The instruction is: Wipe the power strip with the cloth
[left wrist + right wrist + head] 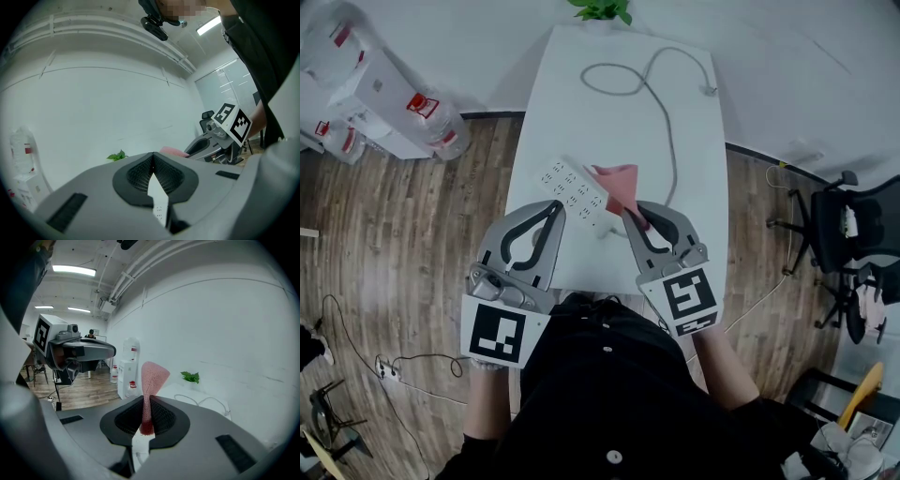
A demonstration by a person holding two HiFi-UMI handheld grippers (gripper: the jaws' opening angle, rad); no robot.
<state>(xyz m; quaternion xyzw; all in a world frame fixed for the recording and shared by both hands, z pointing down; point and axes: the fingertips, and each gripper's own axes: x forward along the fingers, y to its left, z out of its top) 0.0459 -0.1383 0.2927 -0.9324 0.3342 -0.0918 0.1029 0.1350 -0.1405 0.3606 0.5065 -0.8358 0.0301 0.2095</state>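
right tool point(630, 214) clamped on cloth point(617, 185), held just right of power strip point(575, 193) | strip laid diagonally on surface point(558, 122), long axis far-left to near-right | left tool point(553, 208) closed, empty, just left of strip | wipe judged along that axis
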